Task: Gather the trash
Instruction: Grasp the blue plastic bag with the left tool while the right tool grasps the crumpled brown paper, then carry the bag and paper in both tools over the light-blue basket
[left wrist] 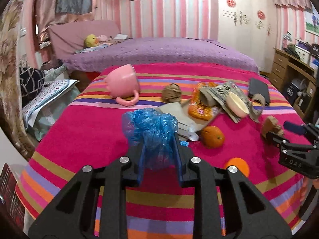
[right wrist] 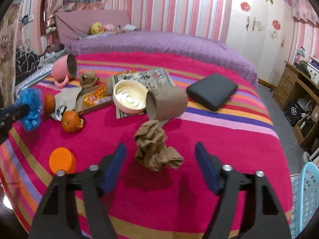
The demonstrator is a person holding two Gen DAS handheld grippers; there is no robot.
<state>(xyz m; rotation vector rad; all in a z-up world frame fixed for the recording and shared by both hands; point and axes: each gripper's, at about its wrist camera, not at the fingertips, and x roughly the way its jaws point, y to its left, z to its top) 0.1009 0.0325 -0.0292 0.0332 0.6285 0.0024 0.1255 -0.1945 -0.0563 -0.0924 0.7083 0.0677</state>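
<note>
My left gripper [left wrist: 160, 153] is shut on a crumpled blue plastic bag [left wrist: 151, 127] and holds it above the striped bedspread [left wrist: 89, 131]; the bag also shows at the left of the right wrist view [right wrist: 31, 107]. My right gripper [right wrist: 160, 165] is open, its jaws on either side of a crumpled brown paper wad [right wrist: 157, 151] lying on the bedspread [right wrist: 209, 139]. Behind the wad lies a cardboard tube [right wrist: 167, 102]. More litter lies in a pile: a brown paper ball [left wrist: 171, 92], an orange snack wrapper [left wrist: 200, 107], newspaper [left wrist: 225, 93] and orange peel [right wrist: 70, 121].
A pink mug [left wrist: 123, 84] lies on its side at the far left. A cream bowl [right wrist: 129, 97], a black case [right wrist: 212, 91] and an orange lid [right wrist: 61, 160] lie on the bedspread. A light blue basket [right wrist: 305, 195] stands off the bed's right edge. A wooden desk [right wrist: 295, 83] stands right.
</note>
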